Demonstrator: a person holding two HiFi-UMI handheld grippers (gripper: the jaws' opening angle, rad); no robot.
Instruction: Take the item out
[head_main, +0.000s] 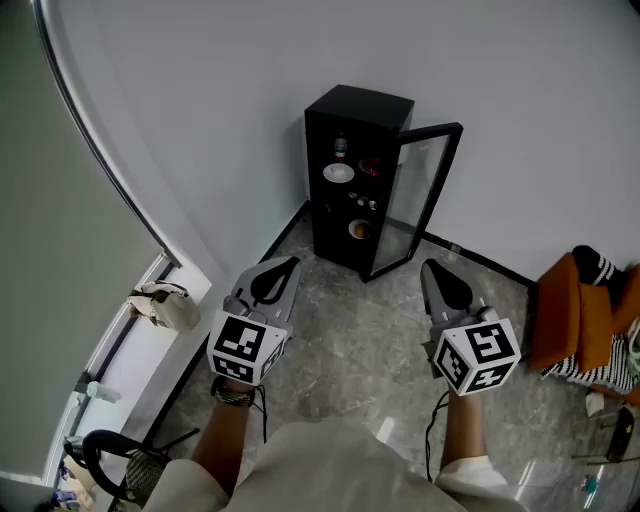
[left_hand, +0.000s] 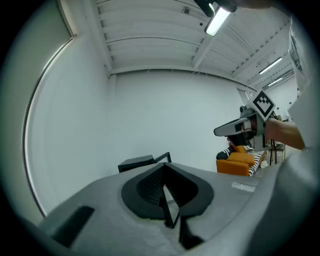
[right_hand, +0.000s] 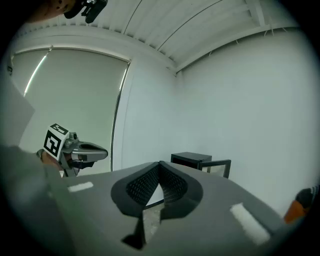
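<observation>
Ahead of you, at the foot of the far wall, the black cabinet (head_main: 345, 115) stands on the floor (head_main: 350, 340) with its glass door (head_main: 425, 195) hanging wide open. Access looks sorted, nothing to unlatch.

Nothing is out yet. All the contents are on the shelves:
- small bottle (head_main: 341, 147), top shelf
- white dish (head_main: 338, 172) with a red item (head_main: 372, 166) just beside it, next shelf down
- a few small bits (head_main: 362, 202), too small to identify
- a bowl (head_main: 360, 230) with something orange in it, lowest of the lot

The task line doesn't say which of these is the item, and I can't tell from here. My guess is something at the shelf front.

Grippers:
- Left gripper (head_main: 291, 261): fingers (left_hand: 150, 182) closed tip to tip, nothing between them.
- Right gripper (head_main: 428, 264): fingers (right_hand: 140, 187) pressed together too, empty.
- Both are held roughly level and aimed at the cabinet, but well short of it. There's a stretch of bare floor between you and the shelves.

Progress: I'd call it the very start. Only the open door counts as done.

Left to do, as I read it:
- close the gap to the cabinet
- spread one pair of fingers
- reach in past the door edge and clamp the item
- draw it out clear of the shelf above

Watch the door on your right side. It projects toward you, so the right gripper has the tighter lane in. The left has the straighter path.
</observation>
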